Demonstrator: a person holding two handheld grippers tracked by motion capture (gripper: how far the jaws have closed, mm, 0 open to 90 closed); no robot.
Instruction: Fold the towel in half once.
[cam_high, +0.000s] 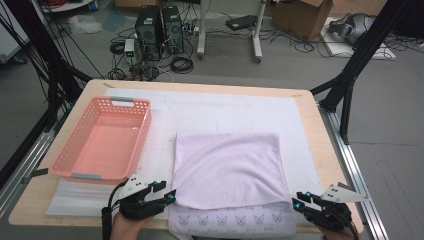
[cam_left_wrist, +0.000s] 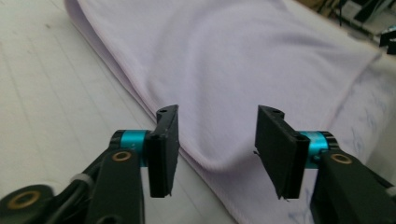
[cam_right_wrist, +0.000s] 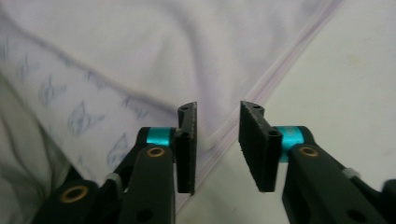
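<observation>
A pale lilac cloth (cam_high: 227, 167) lies folded flat on the middle of the table. Along its near edge a strip printed with small blue cat faces (cam_high: 230, 219) sticks out from under the fold. My left gripper (cam_high: 168, 191) sits at the fold's near left corner. In the left gripper view its jaws (cam_left_wrist: 217, 140) stand open over the cloth's (cam_left_wrist: 233, 60) rounded edge, with neither pad touching it. My right gripper (cam_high: 300, 199) is at the near right corner. It (cam_right_wrist: 217, 140) is open too, with the cloth's (cam_right_wrist: 163, 56) hem running between its jaws.
A pink slotted basket (cam_high: 142, 135) with nothing in it stands to the left of the cloth. Both rest on a white gridded mat (cam_high: 225, 107) over the wooden table. Black frame posts flank the table, and computers, cables and boxes sit on the floor beyond it.
</observation>
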